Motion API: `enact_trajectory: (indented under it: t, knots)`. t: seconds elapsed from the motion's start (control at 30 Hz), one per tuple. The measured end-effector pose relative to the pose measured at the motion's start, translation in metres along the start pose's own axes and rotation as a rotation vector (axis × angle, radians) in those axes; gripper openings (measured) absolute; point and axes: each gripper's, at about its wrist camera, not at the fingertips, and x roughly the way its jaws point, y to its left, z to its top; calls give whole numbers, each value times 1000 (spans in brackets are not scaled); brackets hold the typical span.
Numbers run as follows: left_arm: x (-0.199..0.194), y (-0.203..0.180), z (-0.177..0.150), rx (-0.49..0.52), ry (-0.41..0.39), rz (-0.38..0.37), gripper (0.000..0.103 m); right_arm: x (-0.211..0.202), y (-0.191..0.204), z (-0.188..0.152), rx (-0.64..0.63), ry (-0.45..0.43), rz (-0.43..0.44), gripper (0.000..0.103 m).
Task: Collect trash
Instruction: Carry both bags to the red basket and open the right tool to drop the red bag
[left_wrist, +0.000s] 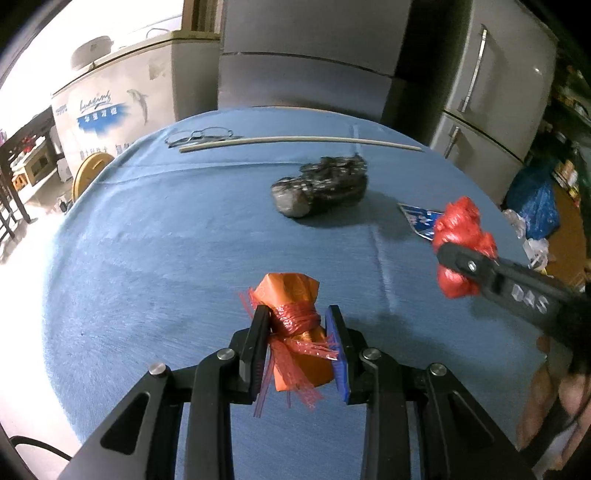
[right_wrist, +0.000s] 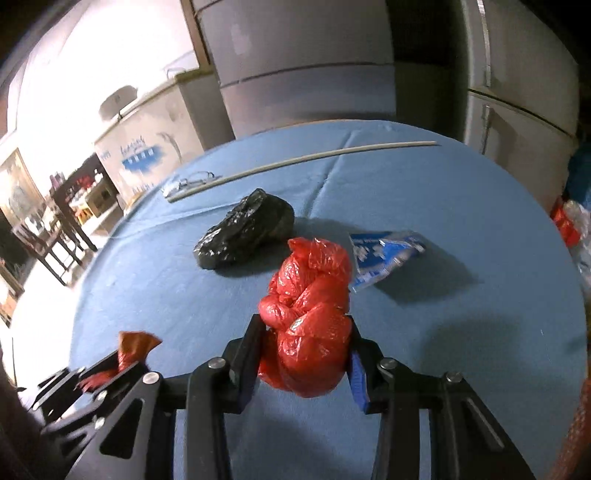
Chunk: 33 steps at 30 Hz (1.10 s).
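So two bits of trash are already picked up, but the black bag (left_wrist: 320, 186), still on the blue table (left_wrist: 166, 258) out beyond both sets of jaws, and the blue wrapper (right_wrist: 386, 254), just past the right jaws, haven't been grabbed yet. Left gripper (left_wrist: 297, 325) is clamped narrow around the orange bundle (left_wrist: 295, 332) tied with red string. Right gripper (right_wrist: 306, 343) has its jaws pinched on the crumpled red bag (right_wrist: 308, 314), which bulges out ahead of them, above the table.

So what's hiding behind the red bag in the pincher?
Behind the crumpled red plastic bag lie a black plastic bag and a blue-and-white wrapper on the blue tablecloth. The red bag covers the wrapper's near corner.
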Motion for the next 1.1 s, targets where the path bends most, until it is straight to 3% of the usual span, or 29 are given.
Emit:
enact_trajectory:
  t: [0.57, 1.1]
  knots:
    - [-33, -73, -10, 154, -30, -59, 32, -110, -68, -63, 201, -141, 9, 43]
    - [-54, -148, -33, 332, -44, -148, 32, -155, -120, -114, 361, -196, -39, 43]
